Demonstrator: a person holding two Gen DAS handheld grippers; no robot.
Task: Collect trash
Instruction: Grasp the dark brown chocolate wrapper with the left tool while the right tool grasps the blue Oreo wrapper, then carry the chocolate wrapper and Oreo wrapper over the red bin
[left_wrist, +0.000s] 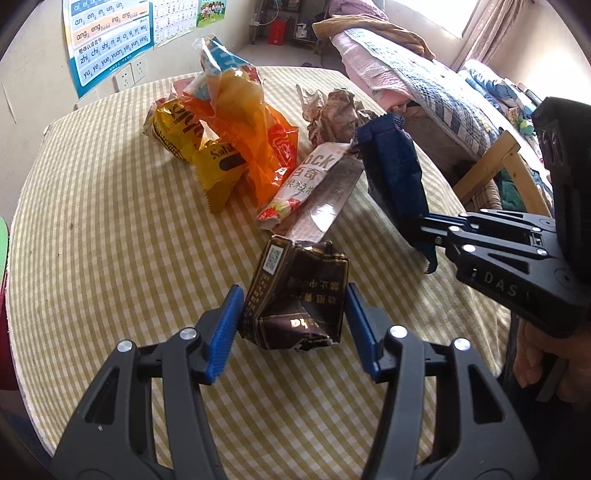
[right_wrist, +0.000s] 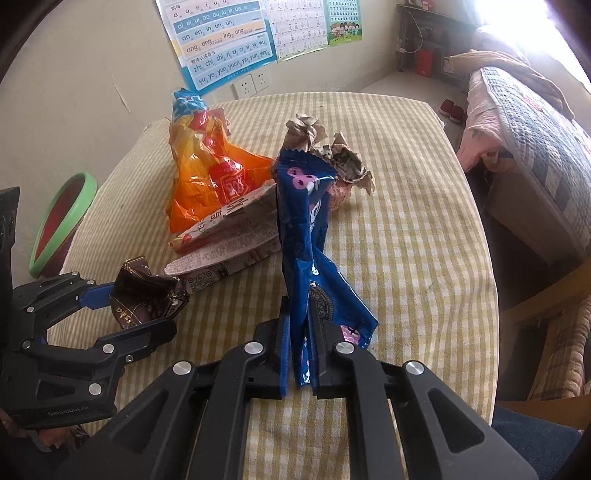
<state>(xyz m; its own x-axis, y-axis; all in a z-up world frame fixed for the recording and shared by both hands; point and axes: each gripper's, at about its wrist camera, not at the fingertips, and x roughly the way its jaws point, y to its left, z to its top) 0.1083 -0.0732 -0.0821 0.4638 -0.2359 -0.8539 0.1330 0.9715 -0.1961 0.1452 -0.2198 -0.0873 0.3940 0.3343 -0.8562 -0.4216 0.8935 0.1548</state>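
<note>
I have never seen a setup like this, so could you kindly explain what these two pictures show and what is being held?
There is no robot here: a person holds a hand-operated two-finger gripper in each hand, and each carries a wide-angle camera looking along its fingers. One picture comes from the left gripper, the other from the right gripper. Both look down at a table with a yellow checked cloth strewn with trash: an orange bag, a yellow wrapper, a white snack wrapper and crumpled paper. The right gripper is shut on a blue wrapper. The left gripper's pads sit on either side of a crushed brown box, touching or nearly touching it.
</note>
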